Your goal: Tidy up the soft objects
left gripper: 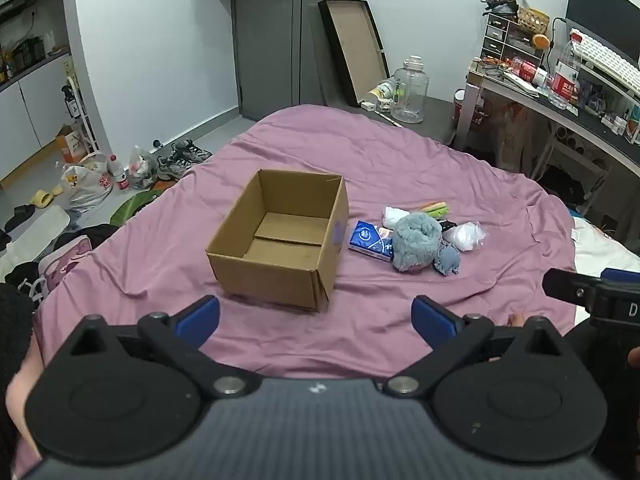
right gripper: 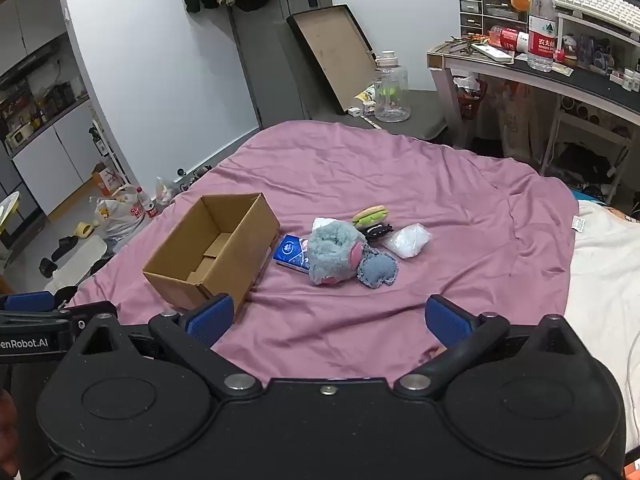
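Observation:
An open, empty cardboard box point(left gripper: 280, 236) point(right gripper: 216, 248) sits on the purple bedsheet point(left gripper: 400, 168). Right of it lies a pile of soft things: a grey-blue plush toy point(left gripper: 416, 246) point(right gripper: 336, 254), a small grey plush point(left gripper: 448, 260) point(right gripper: 378, 270), a blue tissue pack point(left gripper: 370, 240) point(right gripper: 292, 254), a white plastic bag point(left gripper: 466, 236) point(right gripper: 408, 240), a green-and-orange plush point(left gripper: 436, 209) point(right gripper: 370, 214) and a black item point(right gripper: 376, 231). My left gripper point(left gripper: 316, 320) is open and empty, in front of the box. My right gripper point(right gripper: 330, 320) is open and empty, in front of the pile.
A desk point(right gripper: 560, 80) with a water bottle point(right gripper: 542, 28) and clutter stands at the right. A clear jug point(left gripper: 410, 90) and a leaning tray point(left gripper: 352, 48) are behind the bed. Bags and shoes point(left gripper: 176, 160) litter the floor at the left. A white blanket point(right gripper: 600, 280) lies at the right.

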Tool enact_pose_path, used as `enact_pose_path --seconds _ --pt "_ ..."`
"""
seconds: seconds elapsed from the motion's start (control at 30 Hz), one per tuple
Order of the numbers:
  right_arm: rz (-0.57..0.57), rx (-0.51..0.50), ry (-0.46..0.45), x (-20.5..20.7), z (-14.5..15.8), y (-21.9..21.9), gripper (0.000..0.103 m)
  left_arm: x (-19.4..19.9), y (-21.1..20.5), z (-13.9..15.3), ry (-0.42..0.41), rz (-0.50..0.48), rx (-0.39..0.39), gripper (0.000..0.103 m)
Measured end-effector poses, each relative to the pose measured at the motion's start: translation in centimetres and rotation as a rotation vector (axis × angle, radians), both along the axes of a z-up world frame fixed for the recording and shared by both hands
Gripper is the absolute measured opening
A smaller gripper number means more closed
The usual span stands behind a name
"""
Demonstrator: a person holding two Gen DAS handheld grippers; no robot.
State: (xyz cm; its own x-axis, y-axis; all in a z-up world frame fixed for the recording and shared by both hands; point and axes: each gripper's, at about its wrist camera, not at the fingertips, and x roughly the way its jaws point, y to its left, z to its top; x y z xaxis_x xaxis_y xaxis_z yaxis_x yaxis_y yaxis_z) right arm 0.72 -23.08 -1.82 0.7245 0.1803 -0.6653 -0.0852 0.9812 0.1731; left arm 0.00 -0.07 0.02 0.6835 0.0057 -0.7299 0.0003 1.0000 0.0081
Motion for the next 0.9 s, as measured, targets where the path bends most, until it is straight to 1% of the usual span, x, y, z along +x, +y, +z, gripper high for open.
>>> enact_pose_path --seconds 0.03,0.07,0.13,0.27,0.3,0.33,0.37,0.9 --pt "0.004 0.016 0.009 0.0 0.0 -0.1 0.103 0.0 -0.1 0.0 0.002 -0.001 0.003 0.101" --pt "0.006 0.016 0.008 0.0 0.0 0.0 0.103 -0.1 0.1 0.1 -0.011 0.001 -0.016 0.101" --pt "0.014 0.022 0.008 -0.1 0.1 0.0 0.103 0.0 0.2 0.0 -0.010 0.004 -0.021 0.101" --pt "0.025 0.027 0.006 -0.1 0.2 -0.2 0.103 -0.4 0.6 -0.1 -0.034 0.015 -0.033 0.101" --pt "0.028 0.028 0.007 0.2 0.0 -1.2 0.103 -0.2 1.0 0.1 -0.032 0.017 -0.041 0.101" --pt "0.018 -0.011 0.001 0.3 0.2 -0.4 0.103 -0.3 1.0 0.1 -0.035 0.017 -0.042 0.101" --pt "0.016 -0.022 -0.004 0.0 0.3 0.0 0.103 -0.3 1.1 0.4 -0.037 0.018 -0.041 0.101" --pt "0.025 -0.033 -0.003 -0.2 0.1 0.2 0.103 -0.4 1.3 0.4 -0.038 0.018 -0.041 0.101"
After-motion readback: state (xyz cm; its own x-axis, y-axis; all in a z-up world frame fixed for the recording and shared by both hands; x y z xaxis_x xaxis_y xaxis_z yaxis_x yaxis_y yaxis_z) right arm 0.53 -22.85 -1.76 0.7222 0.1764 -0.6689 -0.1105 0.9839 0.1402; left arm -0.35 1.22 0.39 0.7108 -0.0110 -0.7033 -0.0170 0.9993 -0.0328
